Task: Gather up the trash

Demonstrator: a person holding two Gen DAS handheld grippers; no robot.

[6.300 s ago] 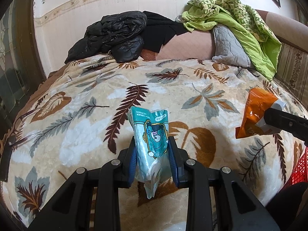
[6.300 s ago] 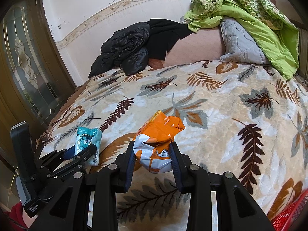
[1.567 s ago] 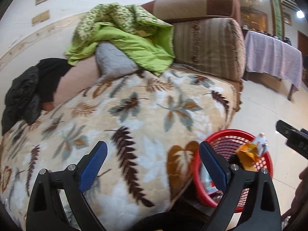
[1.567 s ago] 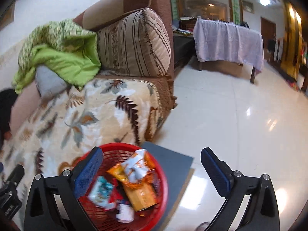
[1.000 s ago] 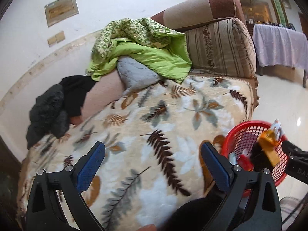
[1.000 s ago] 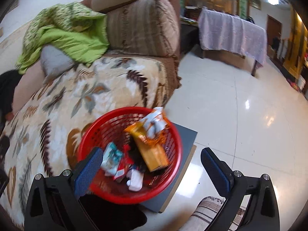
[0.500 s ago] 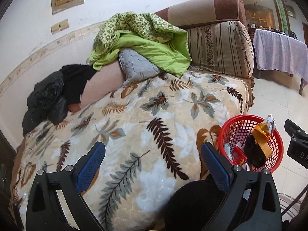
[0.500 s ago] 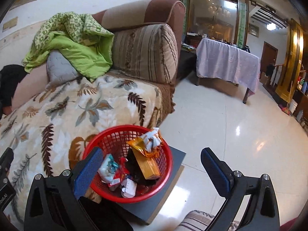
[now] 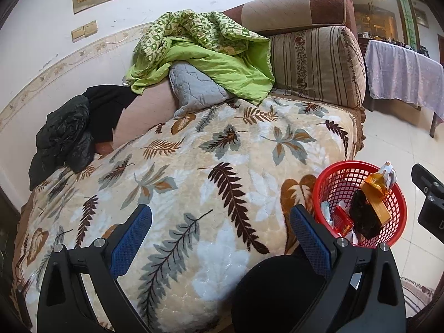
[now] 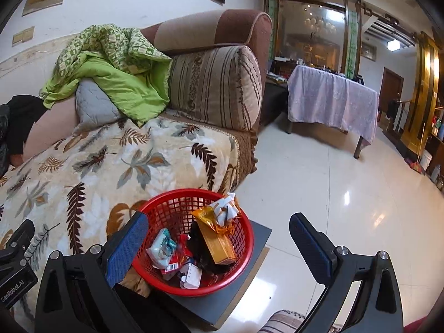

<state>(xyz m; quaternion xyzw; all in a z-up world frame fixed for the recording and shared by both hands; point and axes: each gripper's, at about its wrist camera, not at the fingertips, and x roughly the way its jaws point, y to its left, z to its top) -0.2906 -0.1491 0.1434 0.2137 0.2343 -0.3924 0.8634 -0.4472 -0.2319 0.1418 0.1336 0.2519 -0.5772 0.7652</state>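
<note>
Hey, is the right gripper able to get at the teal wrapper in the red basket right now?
Probably yes. The right gripper is open and empty above the red basket, and the teal wrapper lies uncovered near the rim, beside the orange box.

Bright even indoor light, glare on glossy floor (image 10: 347, 194), fisheye-bent edges, dark corners

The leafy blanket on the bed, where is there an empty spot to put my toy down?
The leaf-print blanket is bare across its wide middle, from the black jacket on one side to the red basket beyond its edge. It is crowded at the back, where the green quilt and grey pillow pile up. The basket is full of wrappers.
</note>
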